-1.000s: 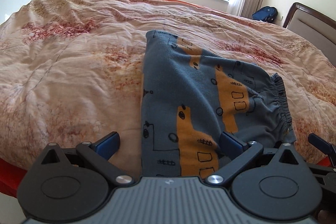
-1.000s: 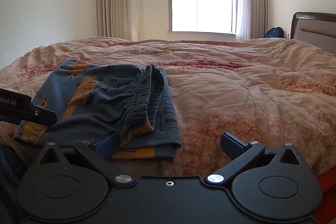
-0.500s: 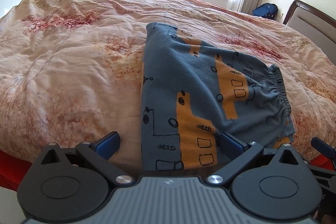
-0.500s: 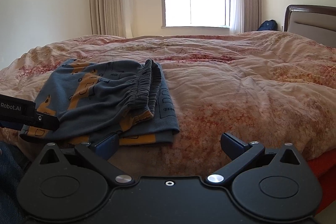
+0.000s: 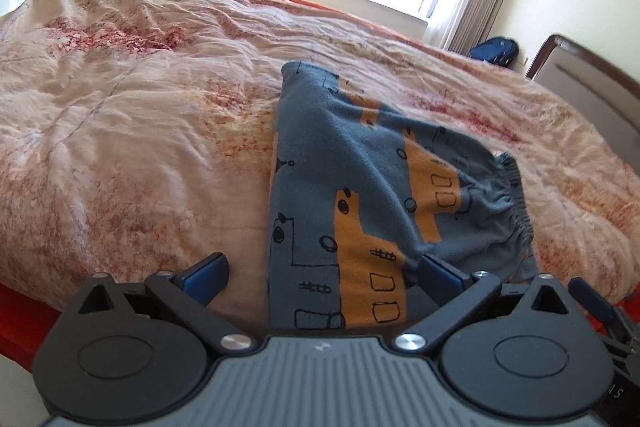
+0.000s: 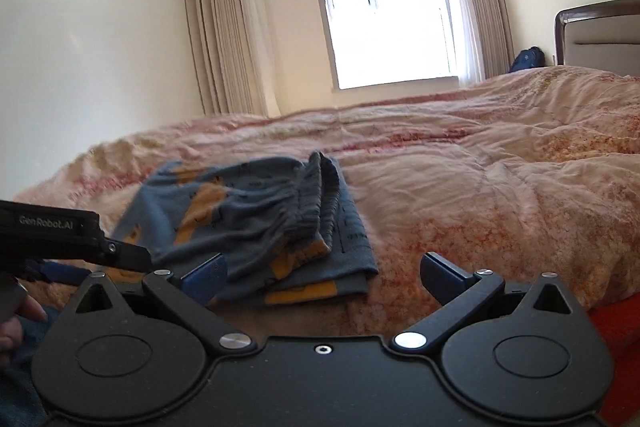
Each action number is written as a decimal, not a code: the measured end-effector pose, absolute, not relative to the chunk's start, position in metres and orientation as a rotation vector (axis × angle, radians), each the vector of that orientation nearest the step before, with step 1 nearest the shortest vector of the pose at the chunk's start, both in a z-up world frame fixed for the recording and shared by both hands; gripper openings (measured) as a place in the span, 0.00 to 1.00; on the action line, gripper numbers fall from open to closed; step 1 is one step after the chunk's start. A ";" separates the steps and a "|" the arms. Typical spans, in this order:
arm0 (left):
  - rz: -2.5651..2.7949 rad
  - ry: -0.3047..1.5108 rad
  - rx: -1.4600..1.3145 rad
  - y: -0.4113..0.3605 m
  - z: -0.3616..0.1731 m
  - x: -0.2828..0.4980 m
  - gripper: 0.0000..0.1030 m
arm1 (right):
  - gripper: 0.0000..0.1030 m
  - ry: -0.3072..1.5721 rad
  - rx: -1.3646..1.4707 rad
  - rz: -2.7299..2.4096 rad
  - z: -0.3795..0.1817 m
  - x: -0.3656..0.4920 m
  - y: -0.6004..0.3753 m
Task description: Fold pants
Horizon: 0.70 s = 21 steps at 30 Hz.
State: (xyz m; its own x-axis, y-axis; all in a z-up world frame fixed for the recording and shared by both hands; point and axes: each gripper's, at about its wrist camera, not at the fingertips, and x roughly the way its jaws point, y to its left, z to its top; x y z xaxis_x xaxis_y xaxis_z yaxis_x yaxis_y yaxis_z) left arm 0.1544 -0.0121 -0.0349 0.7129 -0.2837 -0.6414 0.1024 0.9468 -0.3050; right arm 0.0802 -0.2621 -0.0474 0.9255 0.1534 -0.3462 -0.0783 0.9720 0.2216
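The folded pants, blue-grey with orange print, lie on the bed's wrinkled duvet in the centre of the left wrist frame. Their near hem is cut off behind the left tool, whose fingers stand wide apart and hold nothing; the right-hand fingertip overlaps the fabric, and contact cannot be judged. In the right wrist frame the pants sit centre-left, slightly blurred, the gathered waistband on top. The right tool is also spread open and empty. At lower left, the other tool's body hides the pants' left corner, and part of a hand is cropped by the edge.
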 end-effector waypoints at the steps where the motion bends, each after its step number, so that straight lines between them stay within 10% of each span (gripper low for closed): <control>1: -0.225 0.730 -0.300 -0.006 -0.035 0.152 1.00 | 1.00 0.355 0.217 0.136 -0.047 0.080 -0.262; 21: -0.093 0.628 -0.096 -0.033 -0.018 0.234 1.00 | 1.00 0.426 0.439 0.388 -0.050 0.193 -0.312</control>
